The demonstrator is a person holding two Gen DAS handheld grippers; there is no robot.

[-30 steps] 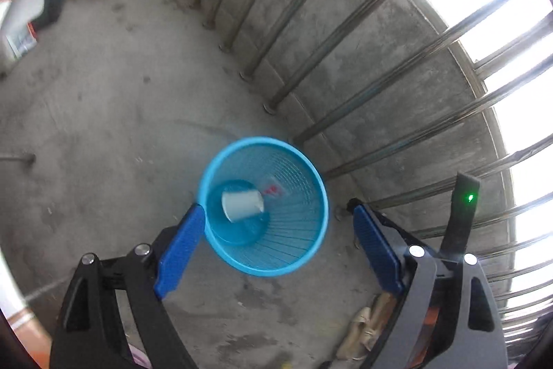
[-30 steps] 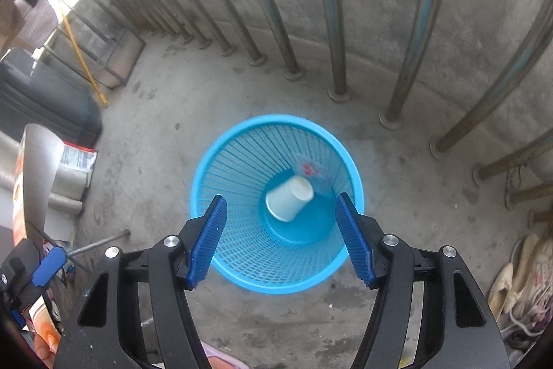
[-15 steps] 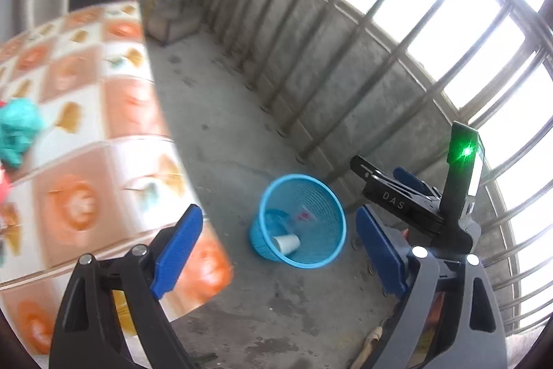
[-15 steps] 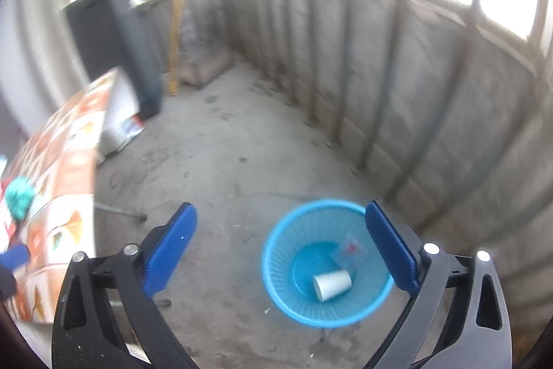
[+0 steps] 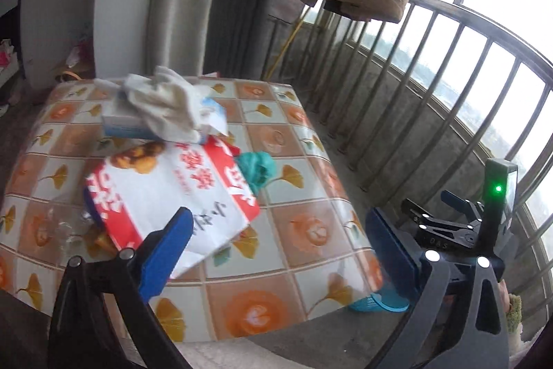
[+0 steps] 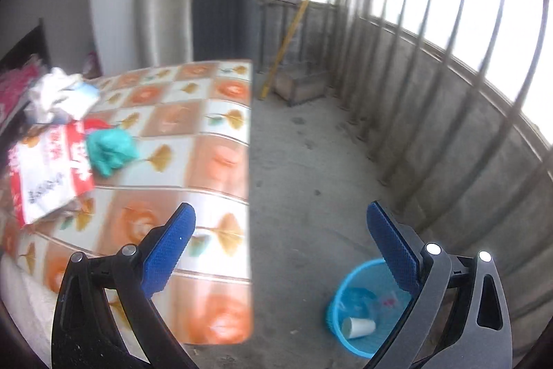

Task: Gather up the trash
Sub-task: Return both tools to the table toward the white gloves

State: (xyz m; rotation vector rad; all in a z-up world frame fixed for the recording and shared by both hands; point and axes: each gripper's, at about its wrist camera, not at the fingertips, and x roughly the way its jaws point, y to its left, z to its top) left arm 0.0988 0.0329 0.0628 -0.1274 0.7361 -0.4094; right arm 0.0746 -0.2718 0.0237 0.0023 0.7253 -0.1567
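- Both grippers are spread wide and hold nothing: the left gripper (image 5: 276, 251) hangs over the near part of the table (image 5: 287, 265), the right gripper (image 6: 280, 244) sits off the table's edge, over bare floor.
- Trash on the table: a red-and-white bag (image 5: 169, 196) lies flat just ahead of the left gripper and a little to its left, nearly under its left finger. Its long side runs slantwise, from near-left to far-right.
- A crumpled green wad (image 5: 257, 170) touches the bag's far corner; white rags (image 5: 166, 102) are heaped on a box further back.
- From the right gripper the bag (image 6: 48, 168) and wad (image 6: 109, 149) lie well off to the left, so the left hand looks nearer.
- A blue basket (image 6: 333, 310) stands on the floor below the right gripper, with a paper cup (image 6: 359, 327) lying inside.
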